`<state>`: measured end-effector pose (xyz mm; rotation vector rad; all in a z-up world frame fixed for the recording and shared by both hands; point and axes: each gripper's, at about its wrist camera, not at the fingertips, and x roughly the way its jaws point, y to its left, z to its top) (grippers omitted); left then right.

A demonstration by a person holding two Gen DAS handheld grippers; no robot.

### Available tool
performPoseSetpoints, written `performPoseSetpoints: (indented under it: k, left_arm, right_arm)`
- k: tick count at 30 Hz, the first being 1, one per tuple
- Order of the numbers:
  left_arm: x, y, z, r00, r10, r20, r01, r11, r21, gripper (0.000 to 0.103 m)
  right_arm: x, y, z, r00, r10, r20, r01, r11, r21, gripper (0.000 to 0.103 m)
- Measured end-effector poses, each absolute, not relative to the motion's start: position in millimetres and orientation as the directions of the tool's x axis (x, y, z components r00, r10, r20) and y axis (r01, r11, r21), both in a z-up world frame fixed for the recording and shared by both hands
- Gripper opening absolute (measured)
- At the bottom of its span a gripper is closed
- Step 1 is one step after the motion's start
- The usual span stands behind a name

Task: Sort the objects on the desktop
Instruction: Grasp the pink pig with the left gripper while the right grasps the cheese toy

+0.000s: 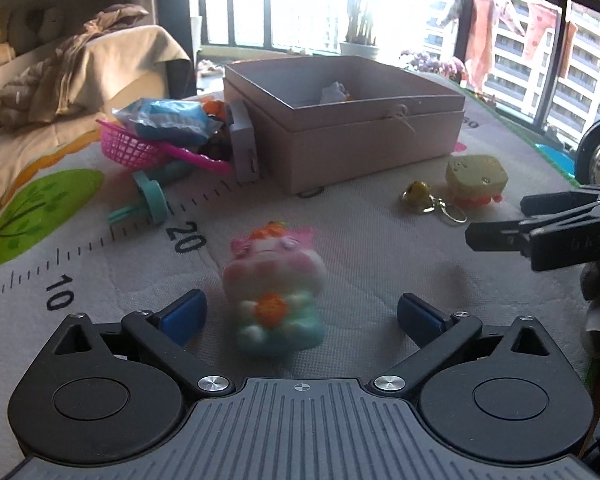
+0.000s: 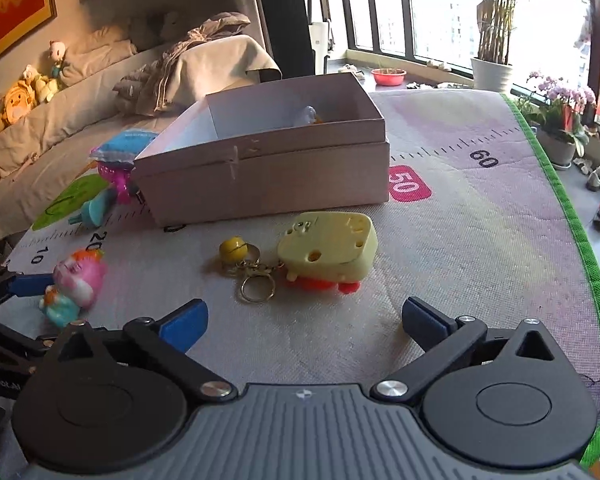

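The tabletop is covered by a printed mat with a ruler scale and a green border.

The largest thing on it is a pale pink cardboard box, open on top, at 12 o'clock in the left wrist view. A small pale toy lies inside it, but it is too hidden to tell what it is.

At 10 o'clock of the box stands a pink plastic basket with a blue packet on top. A grey boxy thing leans between basket and box. A teal cap-like piece lies just in front of the basket.

The left gripper has its jaws wide apart. A soft pink and teal squishy figure with orange flowers lies between them, and the pads do not press on it.

The right gripper has its jaws wide apart too, and nothing is between them. At 12 o'clock of it, near, lies a yellow plastic toy with red feet, in front of the box. Just beside it, at its 9 o'clock, are a small yellow bell and a gold key ring on a chain that reaches to the toy.
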<state>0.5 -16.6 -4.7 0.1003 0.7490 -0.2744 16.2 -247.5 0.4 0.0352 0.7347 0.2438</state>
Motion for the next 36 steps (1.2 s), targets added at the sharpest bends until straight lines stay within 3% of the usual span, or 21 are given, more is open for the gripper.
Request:
performPoseSetpoints:
  k: [14,29,32,35,36]
  left_arm:
    - [-2.3,-9.3,-0.7,0.697,-0.204,-0.687,0.256,0.966,-0.027,0.103]
    - [17.6,4.0,0.6,0.703,-0.106,-0.704,0.163,0.987,0.013,0.103]
    - [16.3,8.0,0.1,0.703,-0.105,-0.703,0.158,0.987,0.011,0.103]
    - [15.0,8.6,-0.8,0.71,-0.105,-0.696,0.156,0.988,0.009,0.103]
    - [14.6,8.5,-0.9,0.712,-0.104,-0.694,0.154,0.988,0.01,0.103]
  right_arm:
    - [16.3,-246.1,-1.1,0.72,0.226,-0.656,-0.217,0.971,0.097,0.103]
    - [16.3,-244.6,0.4,0.723,0.21,-0.659,-0.211,0.974,0.079,0.103]
    - [16.1,-249.9,8.1,0.766,0.167,-0.621,-0.161,0.985,0.066,0.103]
    - [21.5,-256.7,16.0,0.785,0.146,-0.602,-0.132,0.989,0.069,0.099]
    - [25.5,-257.4,16.9,0.78,0.141,-0.609,-0.129,0.99,0.064,0.094]
